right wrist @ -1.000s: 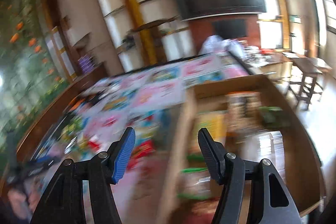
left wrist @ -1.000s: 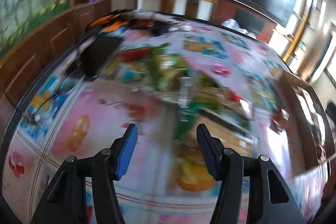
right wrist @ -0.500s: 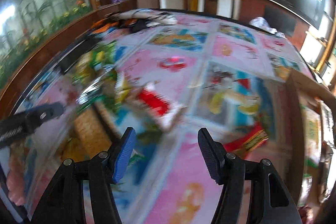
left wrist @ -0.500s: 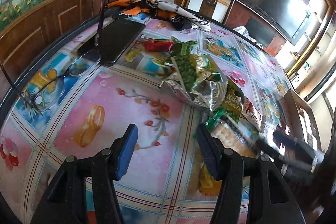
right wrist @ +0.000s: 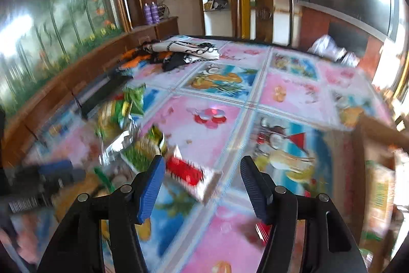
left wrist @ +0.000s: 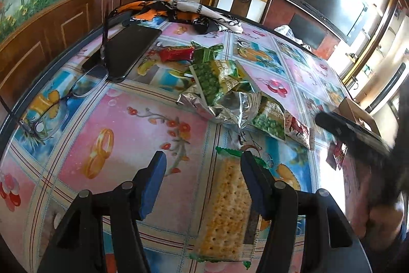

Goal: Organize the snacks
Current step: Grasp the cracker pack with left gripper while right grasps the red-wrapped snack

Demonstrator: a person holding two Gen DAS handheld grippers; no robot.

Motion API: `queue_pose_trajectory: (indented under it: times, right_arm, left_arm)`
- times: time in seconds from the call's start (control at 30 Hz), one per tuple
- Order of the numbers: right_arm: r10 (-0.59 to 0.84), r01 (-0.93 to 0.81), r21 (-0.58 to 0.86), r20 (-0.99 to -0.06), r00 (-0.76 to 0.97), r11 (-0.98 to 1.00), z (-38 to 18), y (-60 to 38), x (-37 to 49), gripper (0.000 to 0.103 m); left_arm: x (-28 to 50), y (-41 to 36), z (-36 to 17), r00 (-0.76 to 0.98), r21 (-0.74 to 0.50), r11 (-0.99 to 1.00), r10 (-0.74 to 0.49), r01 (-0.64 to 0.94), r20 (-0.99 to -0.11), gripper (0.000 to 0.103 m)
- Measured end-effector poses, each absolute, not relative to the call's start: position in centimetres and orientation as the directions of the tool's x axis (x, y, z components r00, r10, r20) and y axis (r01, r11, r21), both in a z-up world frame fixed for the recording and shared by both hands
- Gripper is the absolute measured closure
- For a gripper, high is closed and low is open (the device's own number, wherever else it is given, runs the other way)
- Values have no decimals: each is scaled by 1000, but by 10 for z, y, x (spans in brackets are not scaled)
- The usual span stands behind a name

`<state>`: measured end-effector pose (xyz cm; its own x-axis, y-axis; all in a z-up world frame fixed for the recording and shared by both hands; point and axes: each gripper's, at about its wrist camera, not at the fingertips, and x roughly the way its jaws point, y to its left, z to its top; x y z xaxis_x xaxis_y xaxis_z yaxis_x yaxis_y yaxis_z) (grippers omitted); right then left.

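Observation:
In the left wrist view my left gripper (left wrist: 202,170) is open and empty, low over the table, with a long cracker packet (left wrist: 227,211) lying just inside its right finger. A heap of green pea snack bags (left wrist: 219,83) and crumpled silver foil sits beyond it, with a red candy bar (left wrist: 176,53) behind and a red-and-white packet (left wrist: 297,129) to the right. In the blurred right wrist view my right gripper (right wrist: 200,175) is open and empty above a red-and-white packet (right wrist: 189,174). The green bags (right wrist: 122,114) lie to its left.
Glasses (left wrist: 61,99) and a black phone (left wrist: 127,47) lie at the table's left, a patterned cloth (left wrist: 179,9) at the far edge. A wooden box (right wrist: 378,170) holding snack packets stands at the right. A small red packet (right wrist: 262,229) lies near my right finger.
My left gripper has come closer to the cracker packet. My right gripper swung left from over the wooden box to the loose snacks on the table.

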<state>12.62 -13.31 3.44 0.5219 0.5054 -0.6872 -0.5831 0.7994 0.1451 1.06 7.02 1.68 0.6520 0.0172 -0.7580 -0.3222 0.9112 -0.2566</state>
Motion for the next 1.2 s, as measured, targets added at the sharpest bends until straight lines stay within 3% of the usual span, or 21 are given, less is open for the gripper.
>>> queue_pose_trajectory:
  times: [0.2,0.3,0.37,0.4,0.47,0.57,0.7,0.8,0.97,1.03,1.17,1.2]
  right_arm:
    - [588,-563,336,-726,356,755,10,-115,162,37]
    - [589,-635,296,-745,314,713,6,-101,145,37]
    - [539,-684,190,-770,341,705,6,-89,130,39]
    - [506,-689,136,-780,368,712,5,-85,124,43]
    - [407,-684,-16,-794,453,730,3,-75,113,68]
    - [373,-655,-36,-797,474,754,3,-80,107,80]
    - [390,-575,47,-779,491,817,6,-116,104,81]
    - [443,-532,146,-752,488,834,9,-144,100,81]
    - [497,-518,209,-698,514,829,22,-162,98,81]
    - [498,-525,198,-690,525,828,25,-160,96,81]
    - [499,-545,170,-678,540,821,31,-154,90,81]
    - [502,-550,168,-675,541,818,32,-155,87,81]
  left_arm:
    - [9,72,18,661,-259,911,20,-322,-751,43]
    - [7,73,19,665,-266,909,16,-321,-747,43]
    - [6,72,20,668,-268,911,12,-315,-744,44]
    - [6,71,21,670,-266,912,12,-312,-742,43]
    - [5,71,22,674,-269,914,8,-305,-738,44]
    - [3,69,22,676,-279,923,-30,-264,-737,43]
    - [-2,55,22,668,-208,964,-46,-166,-743,40]
    - [-4,37,21,658,-145,986,-54,-85,-751,28]
    - [1,14,11,636,-14,998,30,-63,-771,28]
    - [4,12,5,620,15,998,54,-67,-783,41]
    - [8,19,2,618,-1,995,60,-97,-784,49]
    - [9,20,2,621,0,994,66,-106,-781,56]
